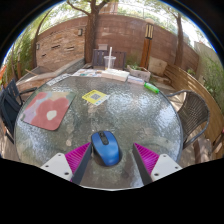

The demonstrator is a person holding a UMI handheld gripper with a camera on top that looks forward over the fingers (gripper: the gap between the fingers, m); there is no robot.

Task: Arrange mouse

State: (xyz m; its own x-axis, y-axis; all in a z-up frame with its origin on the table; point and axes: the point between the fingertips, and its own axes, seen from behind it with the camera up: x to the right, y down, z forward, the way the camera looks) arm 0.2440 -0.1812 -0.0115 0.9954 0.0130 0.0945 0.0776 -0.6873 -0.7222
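Note:
A blue computer mouse (106, 147) with black sides lies on the round glass table (130, 115). It stands between my fingers, nearer the left one, with a gap at either side. My gripper (113, 158) is open, its magenta pads (78, 156) low over the table top. A red mouse mat (46, 109) with a white blotch lies on the table, to the left and beyond the mouse.
A yellow square card (94, 97) lies mid-table. A green marker (151, 88) lies at the far right. A clear cup with a straw (110, 61), papers and a box stand at the far side. Chairs (192, 112) ring the table; a brick wall stands behind.

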